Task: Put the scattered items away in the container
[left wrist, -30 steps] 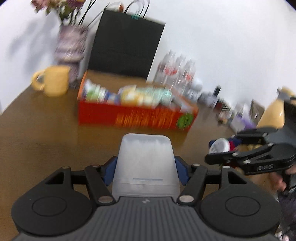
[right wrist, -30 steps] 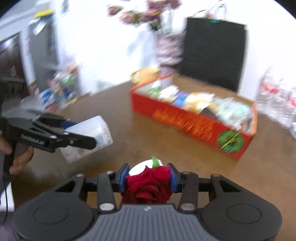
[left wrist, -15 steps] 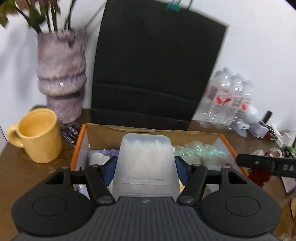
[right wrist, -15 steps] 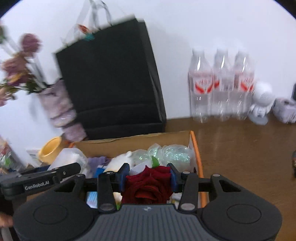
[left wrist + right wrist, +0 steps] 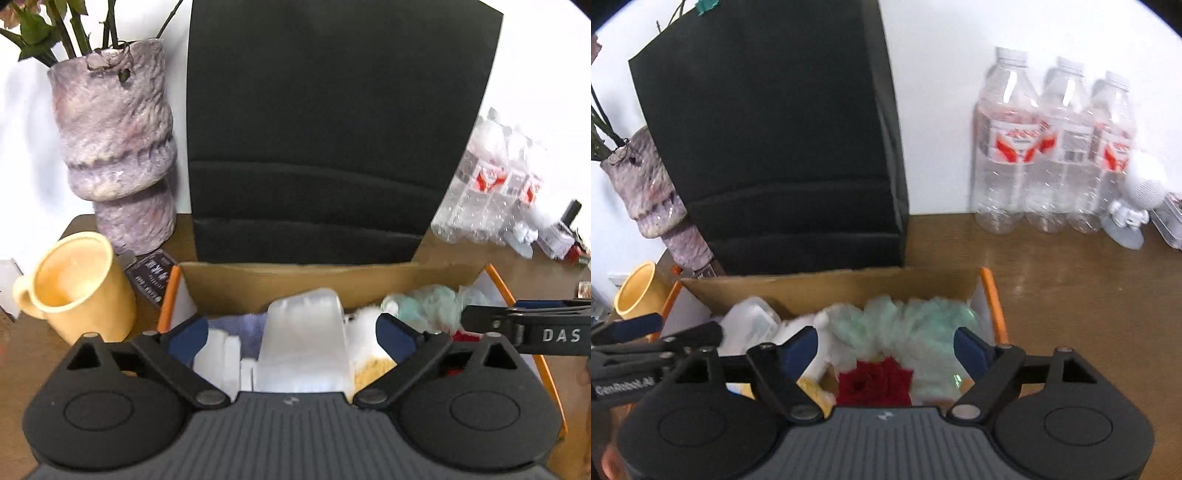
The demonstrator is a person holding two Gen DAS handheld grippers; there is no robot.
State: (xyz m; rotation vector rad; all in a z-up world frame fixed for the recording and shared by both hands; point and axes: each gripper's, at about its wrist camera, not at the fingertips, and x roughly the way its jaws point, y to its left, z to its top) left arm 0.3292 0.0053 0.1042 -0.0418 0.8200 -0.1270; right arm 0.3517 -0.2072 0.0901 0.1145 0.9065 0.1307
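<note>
**Both claws let go over the box**

Your left claw (image 5: 291,334) has just been opening and now stands wide, its blue pads clear of the translucent plastic case (image 5: 304,350), which sits between them and looks to be dropping among the things in the cardboard box (image 5: 295,282). Your right claw (image 5: 884,347) has likewise just been opening; the red rose (image 5: 873,382) lies loose between its spread fingers, touching neither pad, on the pale green wrapping (image 5: 923,325) at the box's right end.

Beyond the box stand a black paper bag (image 5: 332,129) against the far wall, a mottled vase (image 5: 114,147) and a yellow mug (image 5: 74,291) to the left, and water bottles (image 5: 1052,147) to the right on the brown surface (image 5: 1089,295).

This looks like the release step for both items. Next, lift both claws straight up and clear of the box walls without snagging the contents, then turn back to whatever is left to collect; none shows here.
</note>
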